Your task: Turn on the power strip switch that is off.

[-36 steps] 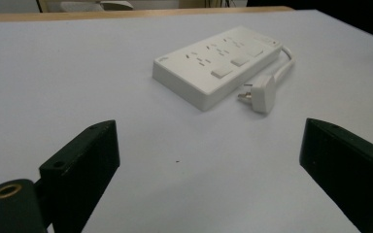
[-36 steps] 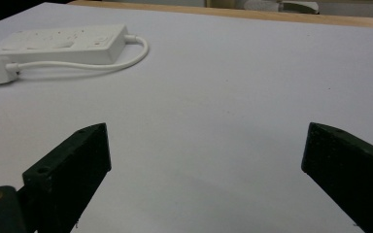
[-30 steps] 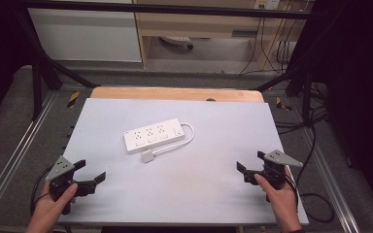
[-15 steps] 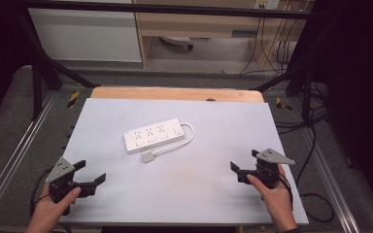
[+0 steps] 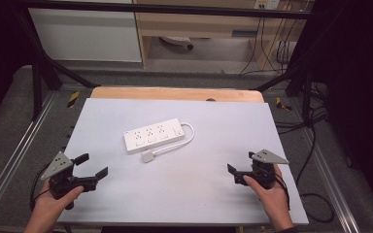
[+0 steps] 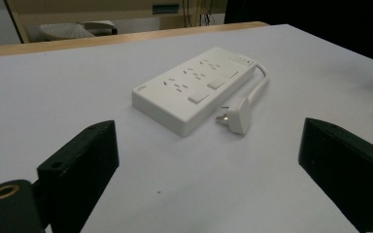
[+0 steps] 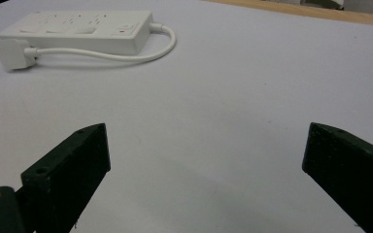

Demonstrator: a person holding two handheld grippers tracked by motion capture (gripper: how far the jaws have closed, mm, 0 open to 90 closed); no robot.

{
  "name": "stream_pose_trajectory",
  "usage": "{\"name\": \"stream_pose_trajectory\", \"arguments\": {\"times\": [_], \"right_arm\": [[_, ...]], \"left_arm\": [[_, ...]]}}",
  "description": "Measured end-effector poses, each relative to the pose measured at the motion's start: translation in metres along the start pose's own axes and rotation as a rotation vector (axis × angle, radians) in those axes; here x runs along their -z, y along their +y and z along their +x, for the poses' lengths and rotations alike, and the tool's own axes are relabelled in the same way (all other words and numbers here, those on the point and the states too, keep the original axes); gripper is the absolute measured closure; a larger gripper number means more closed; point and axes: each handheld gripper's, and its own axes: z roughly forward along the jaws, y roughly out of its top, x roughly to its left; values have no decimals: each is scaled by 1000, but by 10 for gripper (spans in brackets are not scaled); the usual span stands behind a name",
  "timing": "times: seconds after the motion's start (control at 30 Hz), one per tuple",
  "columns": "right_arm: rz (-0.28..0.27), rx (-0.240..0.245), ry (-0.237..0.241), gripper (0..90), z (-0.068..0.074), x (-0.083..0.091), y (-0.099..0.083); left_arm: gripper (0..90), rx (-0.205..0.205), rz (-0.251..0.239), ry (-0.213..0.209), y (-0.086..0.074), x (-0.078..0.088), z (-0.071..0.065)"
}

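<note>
A white power strip (image 5: 154, 135) lies flat near the middle of the white tabletop (image 5: 199, 199). Its short cable loops round the right end to a white plug (image 5: 148, 156) lying just in front of it. My left gripper (image 5: 93, 165) is held near the front left corner, open, jaws pointing toward the strip, nothing between them. My right gripper (image 5: 240, 162) is held at the front right, also open and holding nothing. The left gripper view has the strip (image 6: 194, 87) and plug (image 6: 238, 116) beyond the gripper (image 6: 209, 165). The right gripper view shows strip (image 7: 77, 29) and plug (image 7: 10, 53) far left of the gripper (image 7: 206, 170).
A wooden strip (image 5: 175, 93) borders the table's far edge. Metal frame rails (image 5: 9, 165) run along both sides, with loose cables (image 5: 315, 199) on the floor at the right. Shelving and a white cabinet (image 5: 85, 34) stand behind the table.
My right gripper has shifted a little to the left, toward the table's middle. The left gripper has barely moved. The power strip and plug lie as before.
</note>
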Motion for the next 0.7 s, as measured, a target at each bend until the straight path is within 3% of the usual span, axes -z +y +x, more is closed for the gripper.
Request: {"name": "stream_pose_trajectory", "arguments": {"times": [0.23,0.7], "right_arm": [[7,23,8,38,3,-2,-1],[21,34,23,38,5,-2,-5]], "left_arm": [[85,-22,5,-25,27,-12,-4],[85,-54,30,-71,55,-50,-19]]}}
